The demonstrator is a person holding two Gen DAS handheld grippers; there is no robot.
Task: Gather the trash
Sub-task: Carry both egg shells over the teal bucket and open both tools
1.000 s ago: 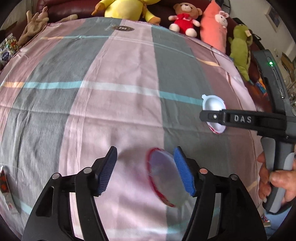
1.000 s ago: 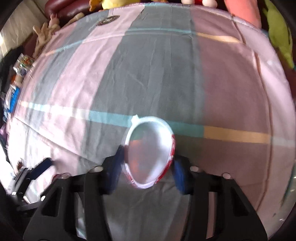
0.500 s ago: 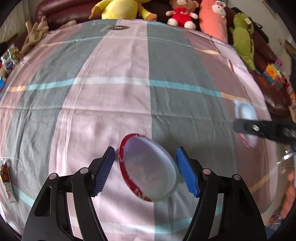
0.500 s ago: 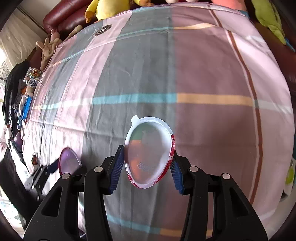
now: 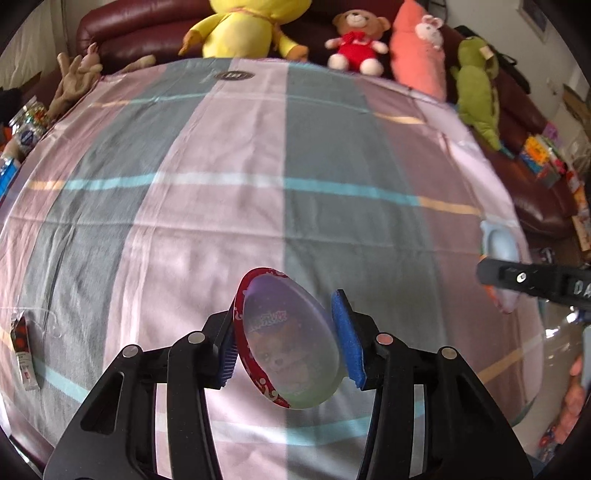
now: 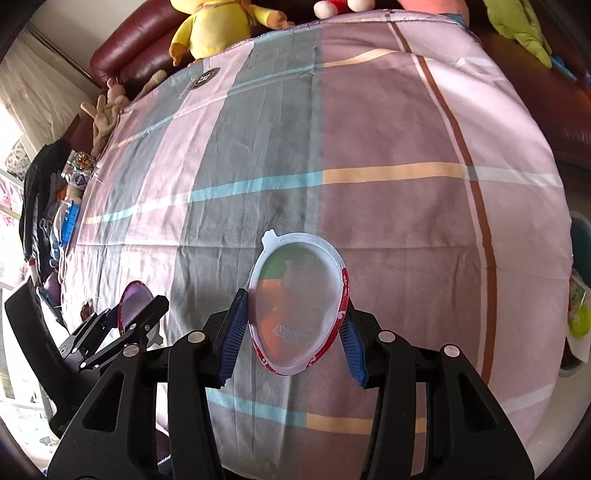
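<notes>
In the left wrist view, my left gripper (image 5: 286, 321) has a red-rimmed oval plastic cup (image 5: 291, 343) with a cartoon label tilted between its blue pads. The jaws are closing and both pads touch the cup's sides. The right wrist view shows my right gripper (image 6: 295, 314) shut on a white-rimmed oval cup (image 6: 295, 280) with a red wrapper, held above the cloth. The right gripper (image 5: 506, 280) and its cup (image 5: 500, 243) show at the left view's right edge. The left gripper (image 6: 133, 314) and its cup (image 6: 132, 295) show low on the left in the right view.
A plaid pink, grey and mauve cloth (image 5: 221, 184) covers the table. A small wrapper (image 5: 22, 347) lies near its left edge. Plush toys (image 5: 243, 26) line the dark red sofa behind. A greenish container (image 6: 580, 240) with bits inside stands past the right edge.
The left jaws have closed in on the red-rimmed cup, which earlier lay beside the right finger. The right gripper, still holding its cup, has moved off to the right.
</notes>
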